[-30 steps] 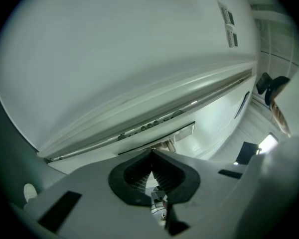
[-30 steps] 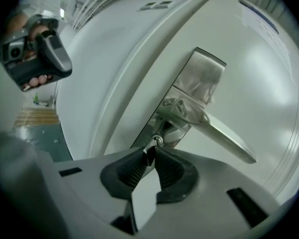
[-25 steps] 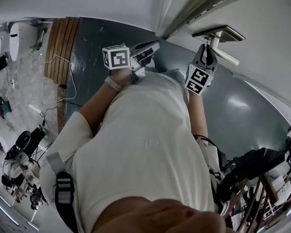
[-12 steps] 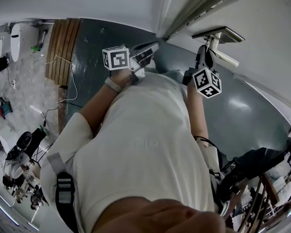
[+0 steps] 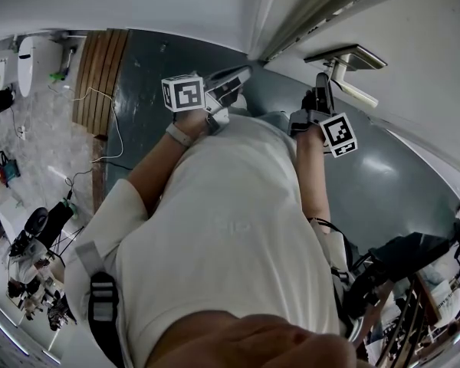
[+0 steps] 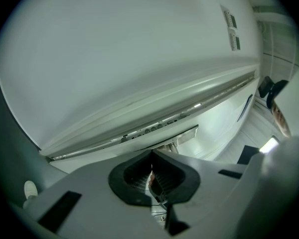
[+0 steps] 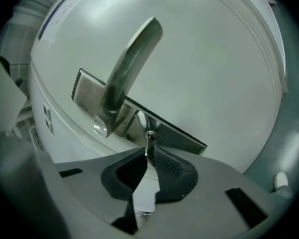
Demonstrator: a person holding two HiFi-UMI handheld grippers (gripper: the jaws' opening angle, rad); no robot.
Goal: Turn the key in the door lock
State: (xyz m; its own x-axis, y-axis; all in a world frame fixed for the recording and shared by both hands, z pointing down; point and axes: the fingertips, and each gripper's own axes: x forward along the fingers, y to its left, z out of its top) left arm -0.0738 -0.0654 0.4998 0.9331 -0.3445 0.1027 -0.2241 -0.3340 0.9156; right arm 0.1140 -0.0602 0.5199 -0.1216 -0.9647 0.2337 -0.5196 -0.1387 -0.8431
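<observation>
Door lock (image 7: pixel 142 123) sits on the white door (image 7: pixel 214 59), which fills the view beyond both sets of fingers. The lever handle (image 7: pixel 132 63) rises up and left of the right fingers, and its metal plate (image 7: pixel 184 136) runs just past their tips. The key (image 7: pixel 149 142) is in the lock, its head pinched between the right gripper (image 7: pixel 149 156) pads at the very tips. Those jaws have just been closing a bit, with the key between them. The left gripper (image 6: pixel 152 158) has its fingers pressed together on nothing and is held off the door, well apart from the lock, doing nothing. Step in hand looks like the turn itself. To do it well, roll the gripper about the key's own axis, keep the pinch firm so the thin head does not slip, and do not push sideways or pull the key out. The handle is near the fingers, so watch clearance. How far the lock has gone I can't tell.
</observation>
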